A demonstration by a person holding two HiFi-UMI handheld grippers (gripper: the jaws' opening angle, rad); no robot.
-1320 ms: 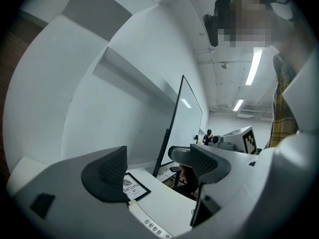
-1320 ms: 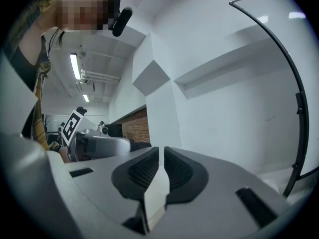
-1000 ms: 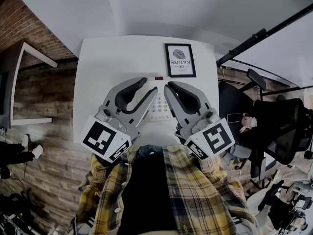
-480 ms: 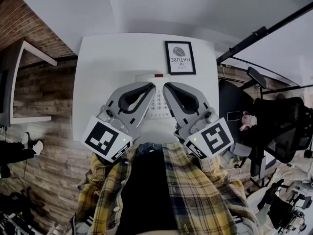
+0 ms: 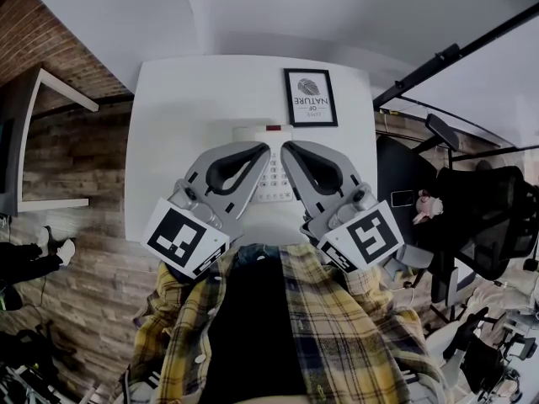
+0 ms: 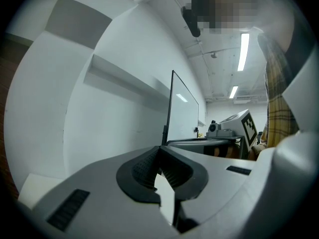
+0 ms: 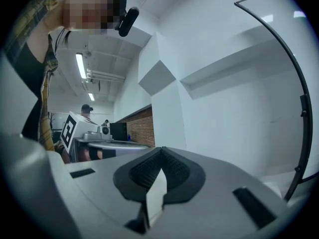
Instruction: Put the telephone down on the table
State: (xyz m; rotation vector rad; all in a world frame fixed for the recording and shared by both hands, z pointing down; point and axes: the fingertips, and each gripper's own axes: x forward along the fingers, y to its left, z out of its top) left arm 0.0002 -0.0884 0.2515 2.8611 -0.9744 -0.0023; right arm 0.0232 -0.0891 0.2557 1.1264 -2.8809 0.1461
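Both claws closed, the telephone on the table between them.

Head view: I see the telephone (image 5: 274, 179) lying on the white table (image 5: 185, 116) between the left gripper (image 5: 264, 150) and the right gripper (image 5: 285, 150). Their bodies cover its sides. A framed picture (image 5: 311, 102) is just beyond the right tip. Both grippers point forward with tips nearly meeting. Left gripper view: jaws together, nothing between. Right gripper view: jaws together, also empty. I cannot find the telephone in either gripper view.

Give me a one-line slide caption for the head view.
Left gripper and right gripper, both shut and empty, angle together over a white telephone on the table beside a framed print.
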